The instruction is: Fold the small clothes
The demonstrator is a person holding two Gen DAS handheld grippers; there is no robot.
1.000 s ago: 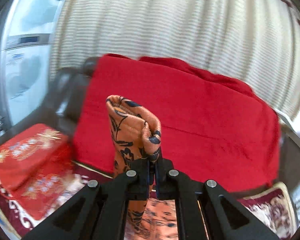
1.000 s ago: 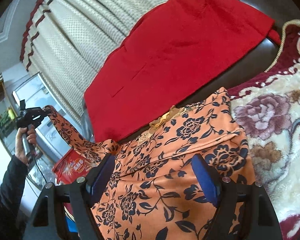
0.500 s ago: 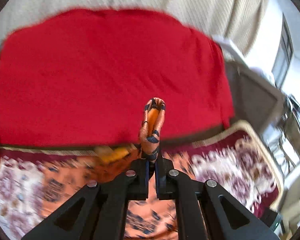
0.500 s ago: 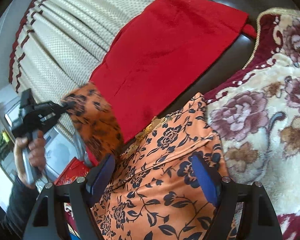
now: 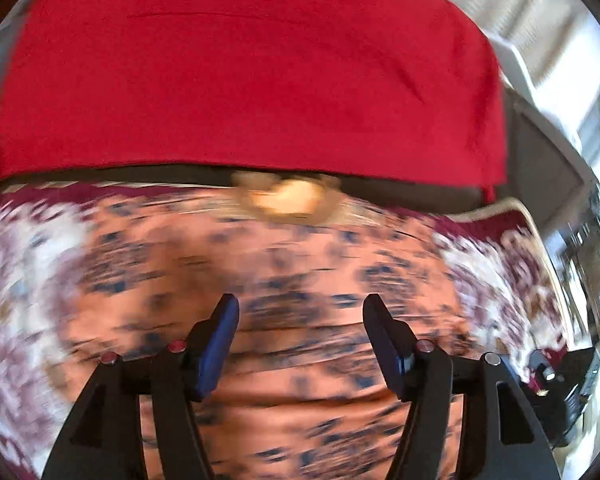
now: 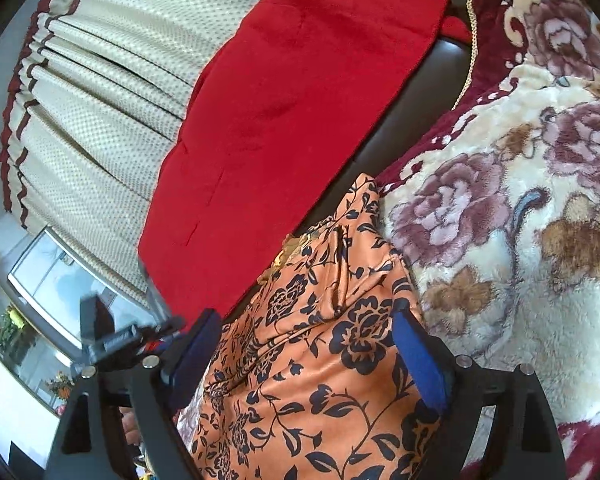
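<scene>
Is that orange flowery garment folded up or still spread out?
Partly folded: the orange garment lies on the floral blanket with one flap doubled over its middle.

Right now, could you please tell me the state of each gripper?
Left gripper: open, holding nothing.
Right gripper: open, over the orange floral garment, holding nothing.

Home: curtains (image 6: 100,92), floral blanket (image 6: 540,200)

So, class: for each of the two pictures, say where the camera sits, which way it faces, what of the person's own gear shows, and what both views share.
Left wrist: sits on the left gripper, jaws open, facing the blurred orange floral garment and red throw.
Right wrist: sits on the right gripper, jaws open over the garment, facing the curtain; the left gripper shows at lower left.
Shared: garment, red throw, floral blanket.
</scene>
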